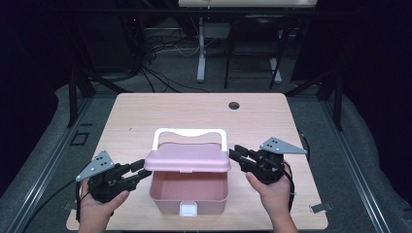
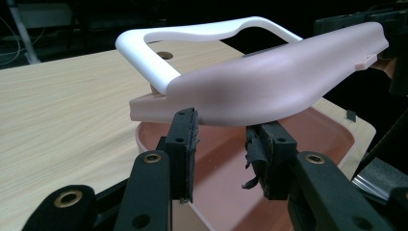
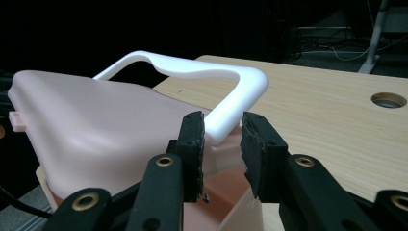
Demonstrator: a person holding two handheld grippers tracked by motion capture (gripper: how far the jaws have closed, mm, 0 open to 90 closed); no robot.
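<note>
A pink box [image 1: 188, 191] stands open at the table's near middle. Its pink lid [image 1: 187, 158] hangs half raised, and the white handle [image 1: 189, 132] lies behind it. My left gripper [image 1: 144, 171] is at the lid's left edge. In the left gripper view its jaws [image 2: 221, 127] stand apart just under the lid [image 2: 269, 82], above the box's rim [image 2: 144, 139]. My right gripper [image 1: 233, 154] is at the lid's right end. In the right gripper view its jaws [image 3: 223, 127] flank the lower end of the handle [image 3: 192, 67]; I cannot see the pads pressing on it.
The box has a white latch [image 1: 188, 209] on its front wall. The wooden table [image 1: 145, 111] has a round cable hole [image 1: 234, 105] at the back. A small metal clip [image 1: 318, 208] lies near the front right corner. Stands and cables fill the dark floor beyond.
</note>
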